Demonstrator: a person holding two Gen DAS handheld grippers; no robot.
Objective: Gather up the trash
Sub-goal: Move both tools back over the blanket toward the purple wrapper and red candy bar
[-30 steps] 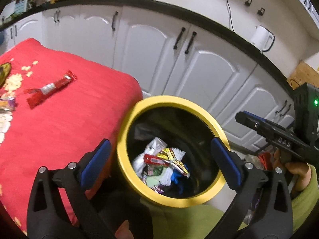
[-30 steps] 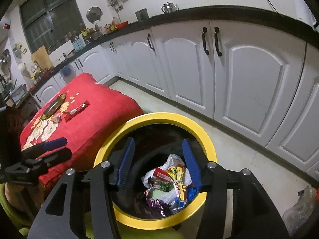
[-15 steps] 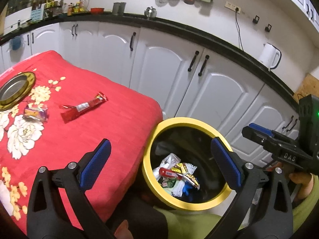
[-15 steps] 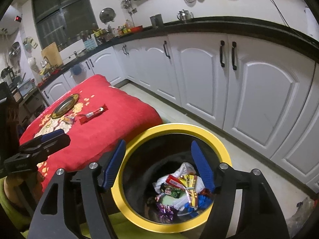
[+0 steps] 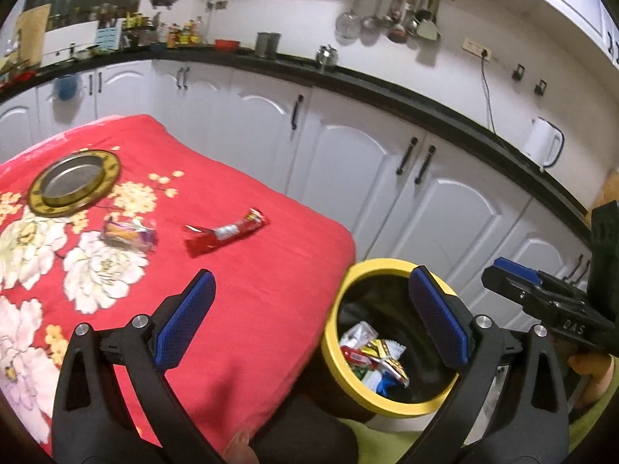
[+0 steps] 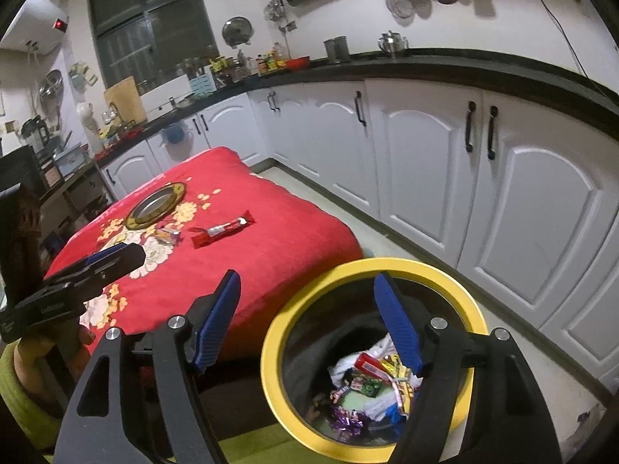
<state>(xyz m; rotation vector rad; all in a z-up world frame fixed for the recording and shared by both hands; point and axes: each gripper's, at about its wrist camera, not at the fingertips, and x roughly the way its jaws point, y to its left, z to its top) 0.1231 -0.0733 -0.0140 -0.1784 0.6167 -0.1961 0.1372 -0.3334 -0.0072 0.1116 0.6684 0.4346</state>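
A long red wrapper (image 5: 226, 232) (image 6: 222, 229) lies on the red flowered tablecloth (image 5: 251, 290), with a small colourful wrapper (image 5: 129, 234) (image 6: 169, 235) to its left. Beside the table's corner stands a black bin with a yellow rim (image 5: 387, 265) (image 6: 371, 266); several crumpled wrappers (image 5: 373, 355) (image 6: 371, 382) lie inside. My left gripper (image 5: 309, 274) hangs open and empty above the table edge and the bin. My right gripper (image 6: 305, 278) is also open and empty, above the bin's left rim.
A metal plate with a gold rim (image 5: 73, 181) (image 6: 156, 205) sits further back on the cloth. White cabinets (image 6: 425, 162) under a black counter run behind the table and bin. A white kettle (image 5: 545, 149) stands on the counter. Pale floor lies between bin and cabinets.
Both grippers rose and drew back from over the bin, so more of the table and its wrappers is in view. The right gripper's jaws widened.
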